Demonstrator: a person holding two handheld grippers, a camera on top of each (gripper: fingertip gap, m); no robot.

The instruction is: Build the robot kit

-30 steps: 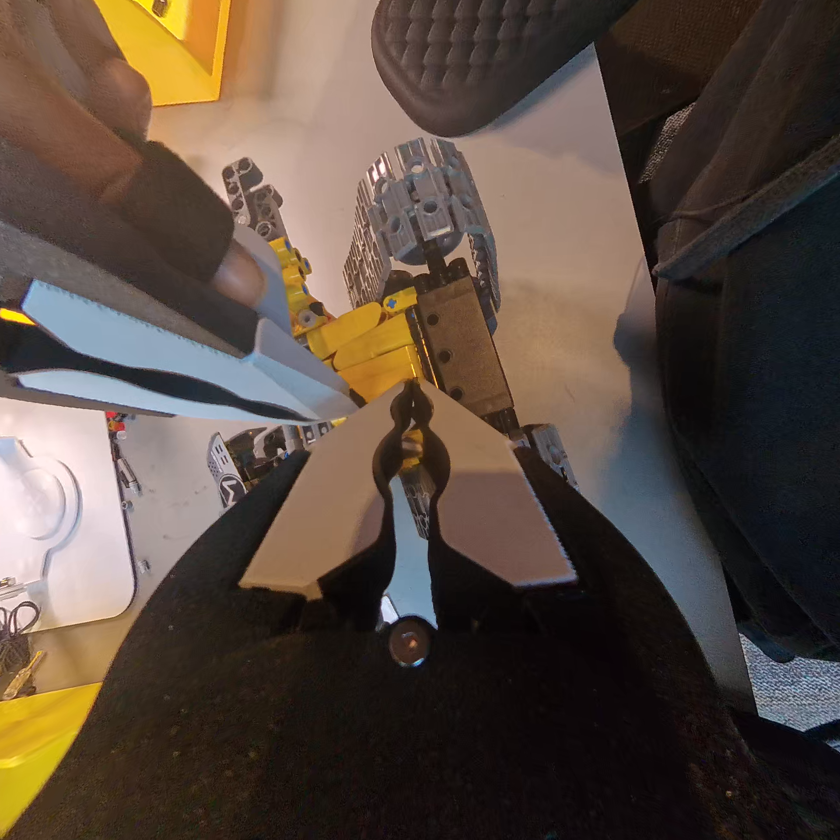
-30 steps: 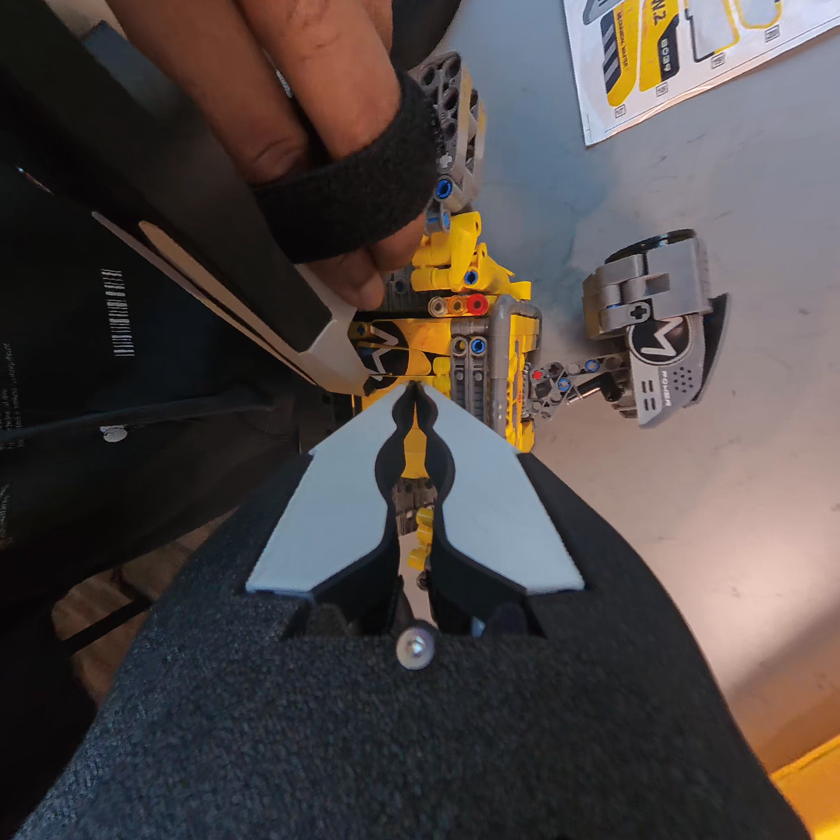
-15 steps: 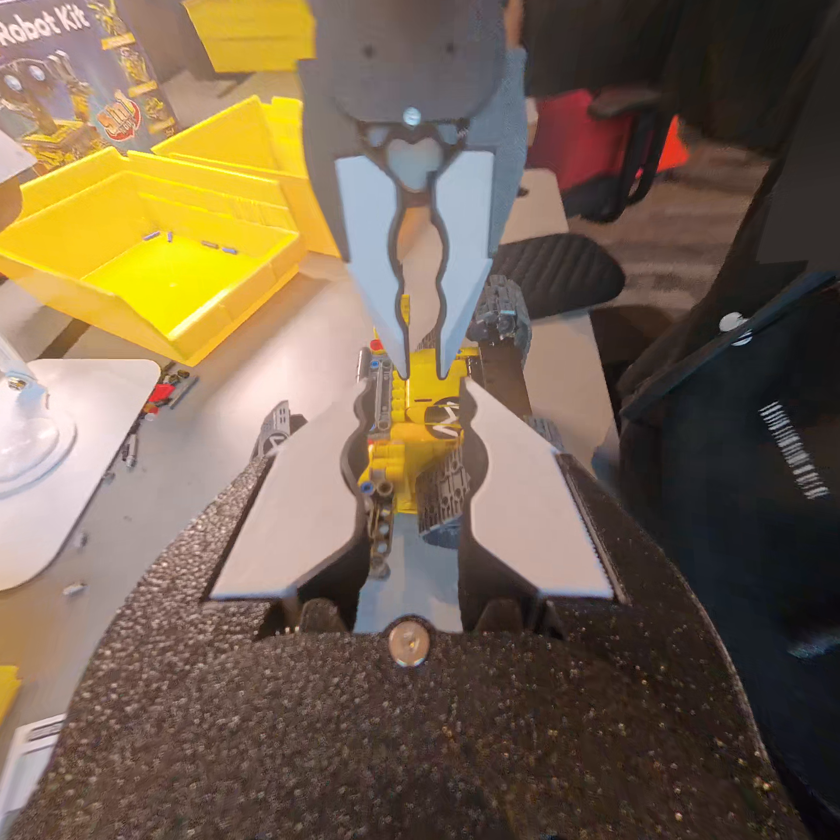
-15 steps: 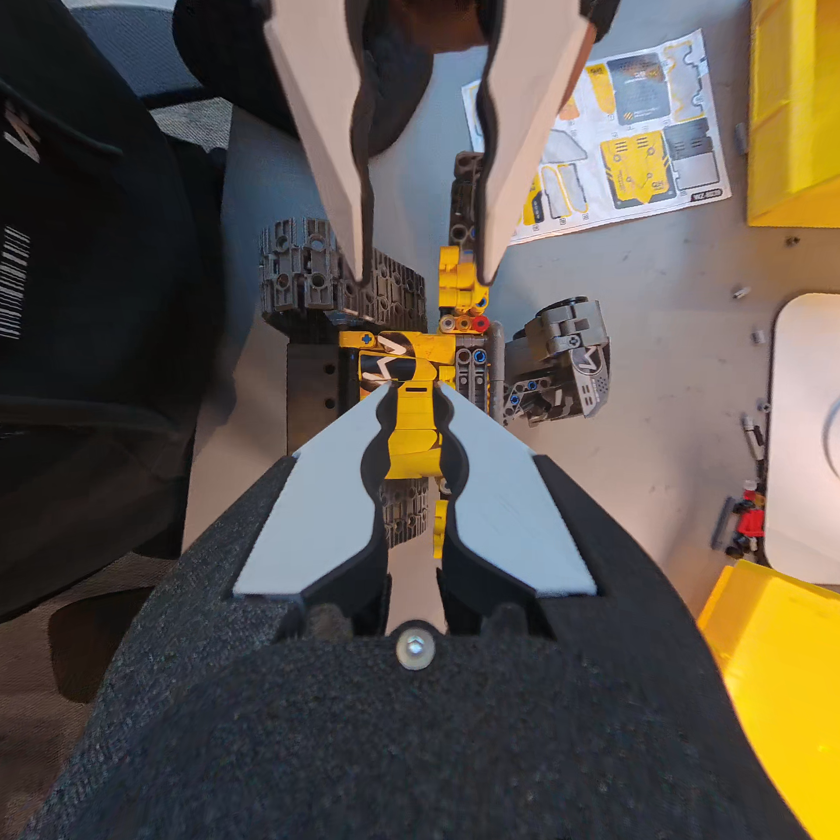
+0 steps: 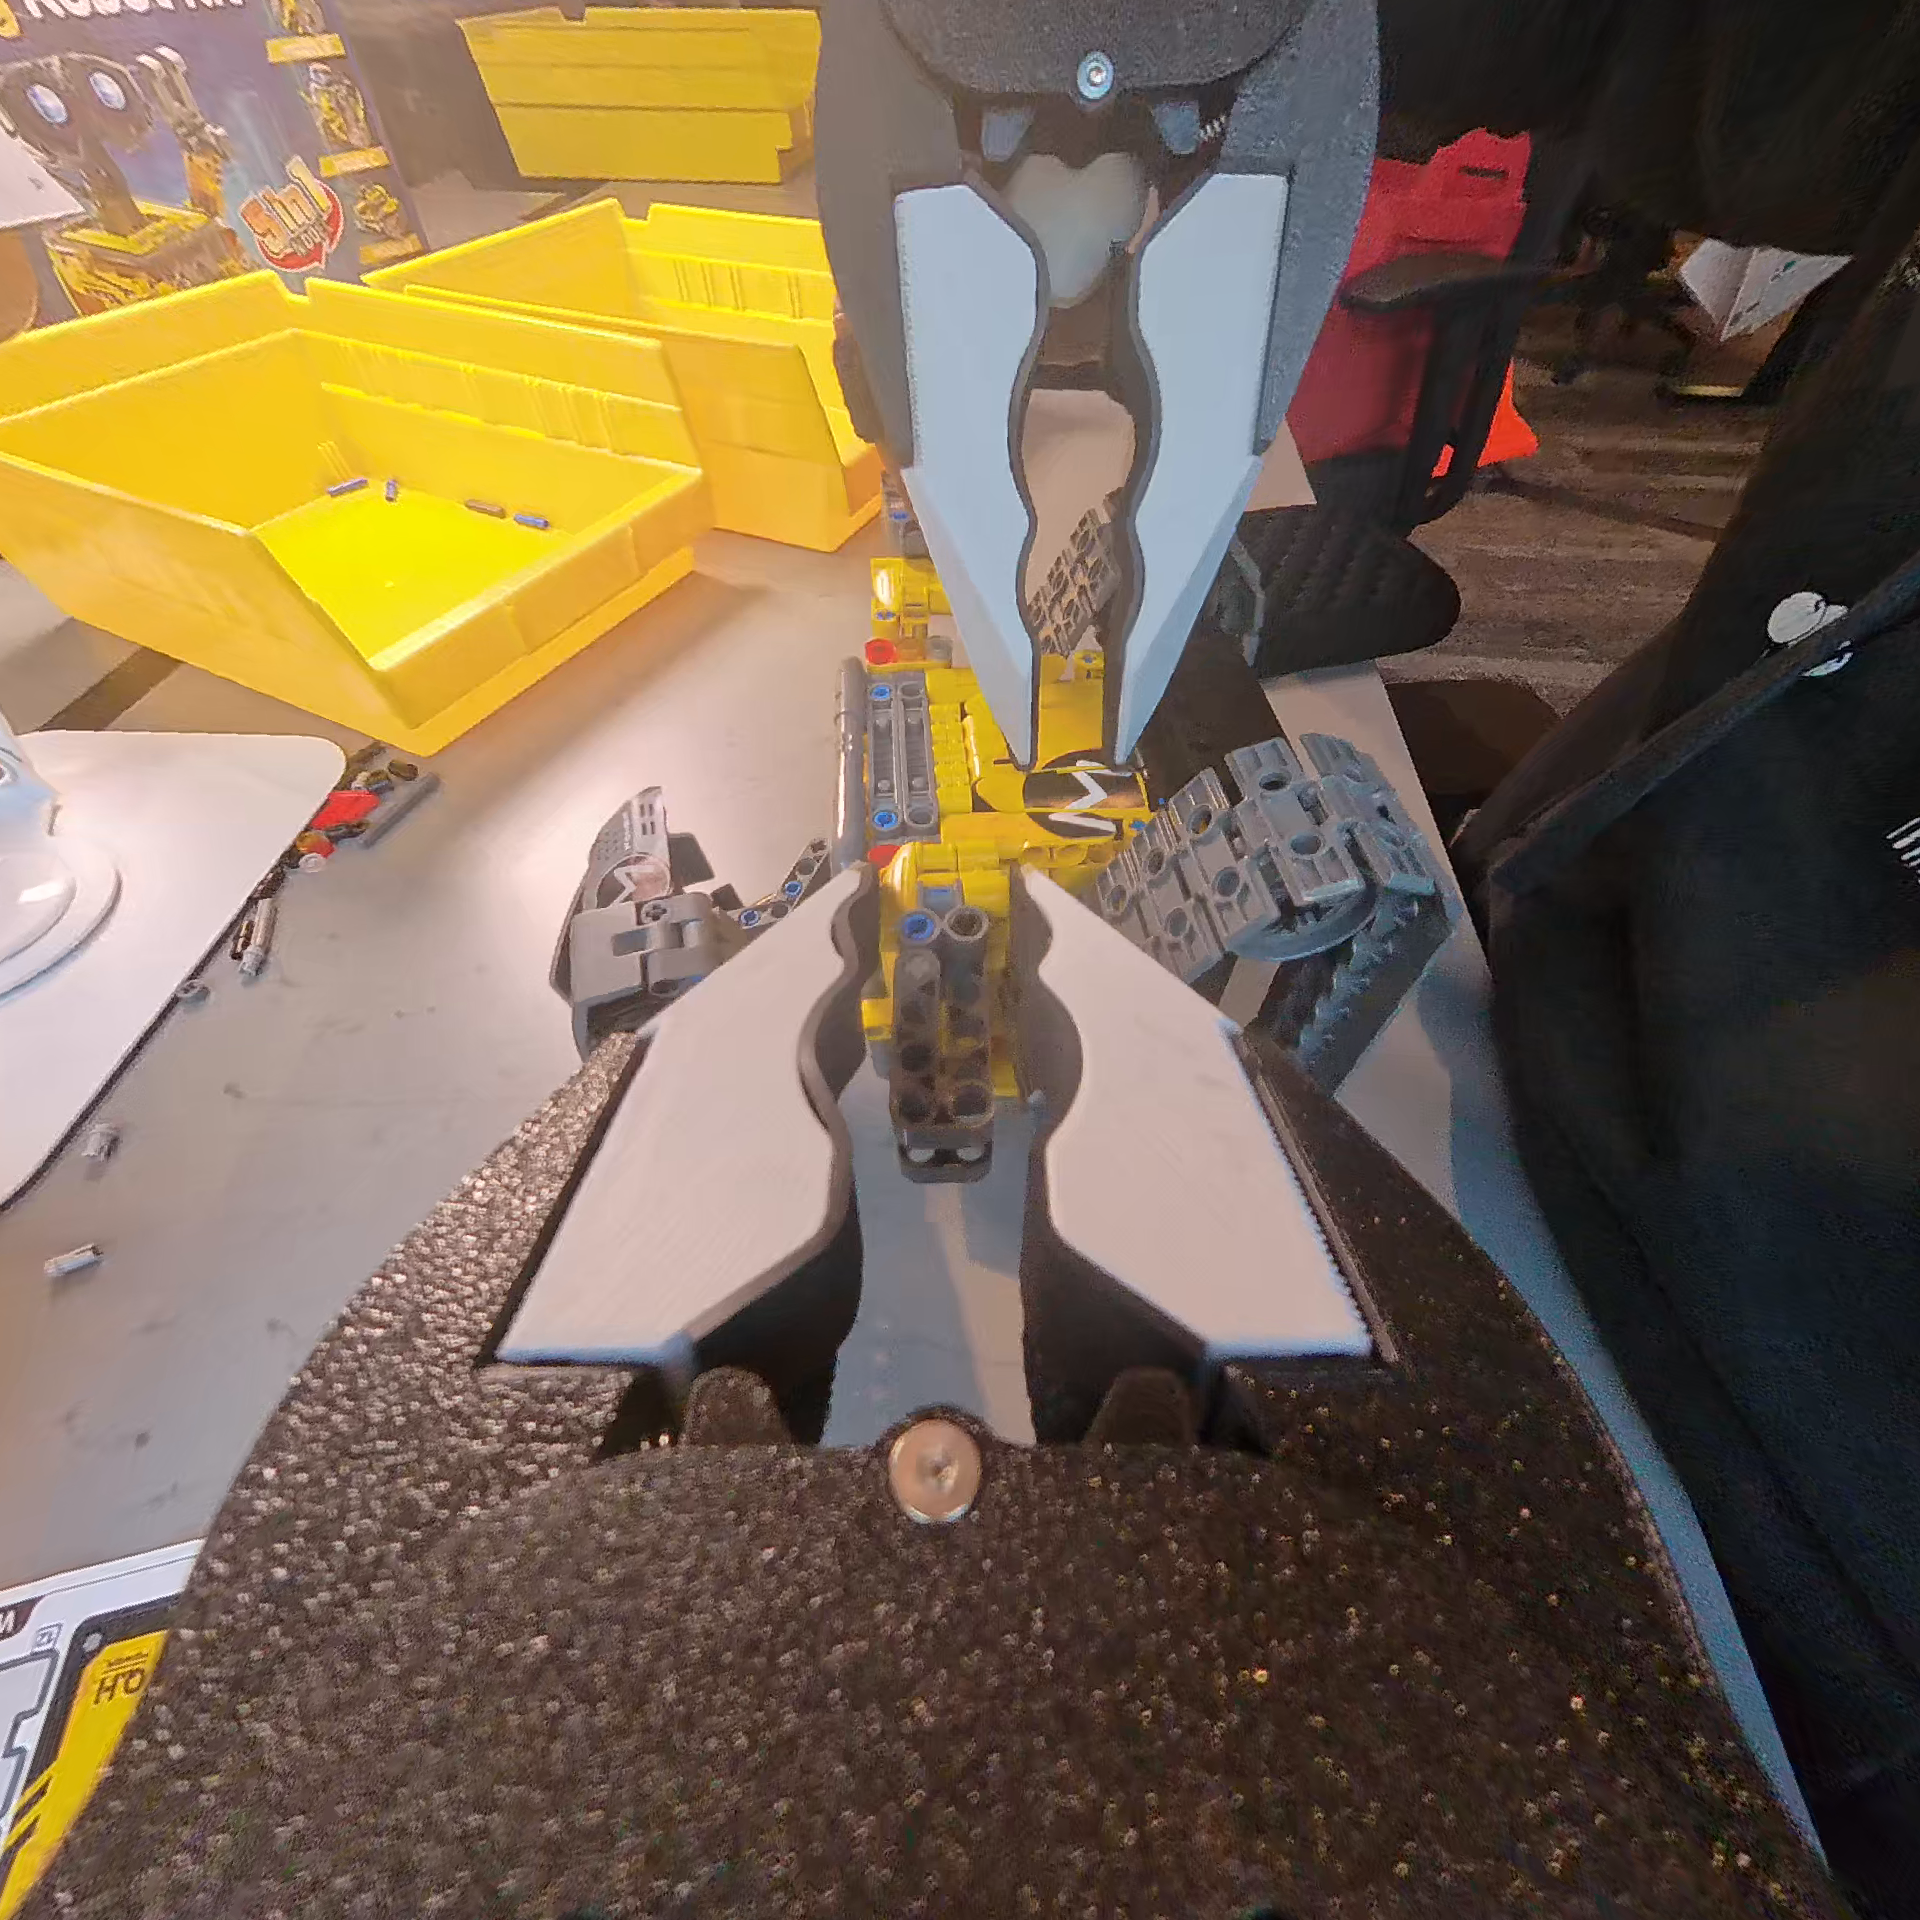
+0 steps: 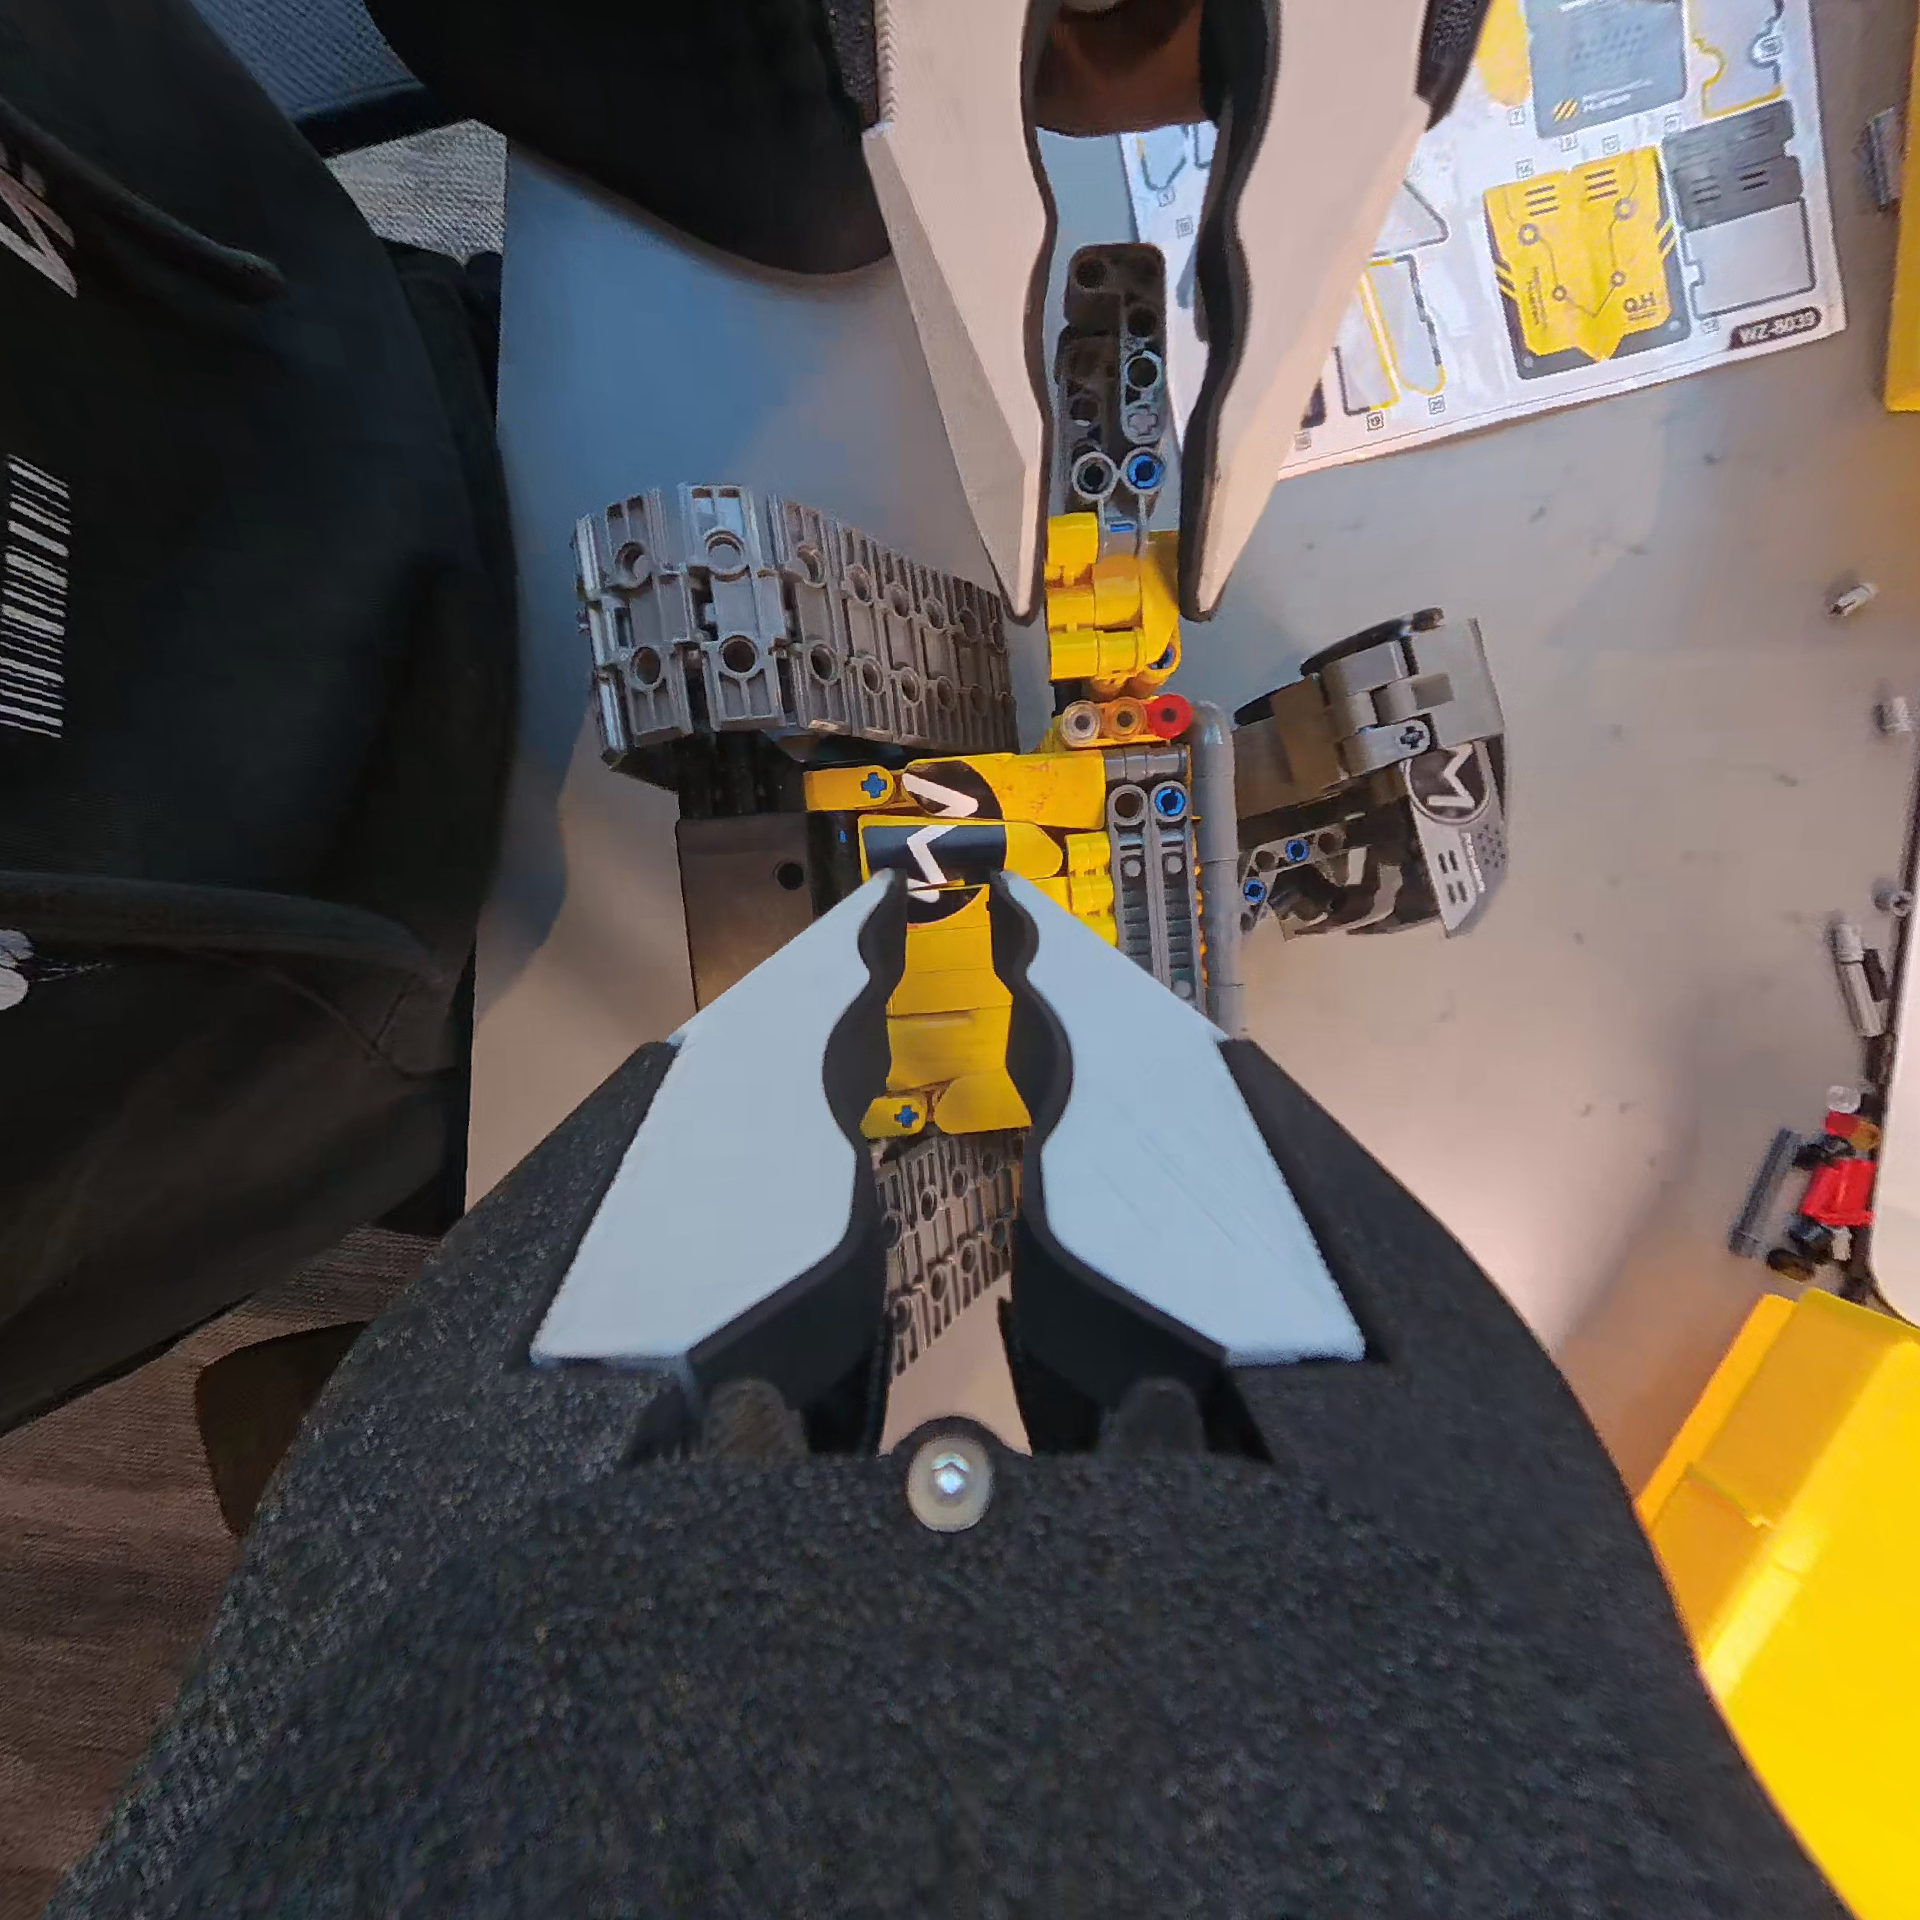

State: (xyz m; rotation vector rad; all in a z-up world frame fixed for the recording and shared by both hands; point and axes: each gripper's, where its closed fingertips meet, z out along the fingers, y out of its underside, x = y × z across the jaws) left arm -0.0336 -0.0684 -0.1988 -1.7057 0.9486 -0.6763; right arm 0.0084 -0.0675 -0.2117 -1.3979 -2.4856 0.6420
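Observation:
A yellow and grey brick-built robot model [image 5: 997,790] lies on the grey table [image 5: 416,1039], with a grey tread [image 5: 1247,862] on one side and a grey head part [image 5: 634,914] on the other. My left gripper [image 5: 943,883] is closed around the model's yellow and dark arm [image 5: 940,997]. My right gripper [image 6: 943,883] is closed on the model's yellow body [image 6: 951,997]. The two grippers face each other over the model [image 6: 1039,790]; the left gripper [image 6: 1110,613] shows at the top of the right wrist view, the right gripper [image 5: 1070,758] at the top of the left wrist view.
Yellow bins [image 5: 364,520] stand at the back left, another [image 6: 1818,1558] near the right gripper. A sticker sheet [image 6: 1558,260], loose small parts [image 5: 353,810] and a white base plate [image 5: 156,831] lie on the table. A person in black [image 5: 1714,1039] is beside the table edge. Across from one pair of fingers to the other is roughly 5 cm.
The left gripper's jaws have narrowed onto the model's arm since half a second ago. Both grippers have moved closer to the model. A second ago a hand and the other gripper crowded each view.

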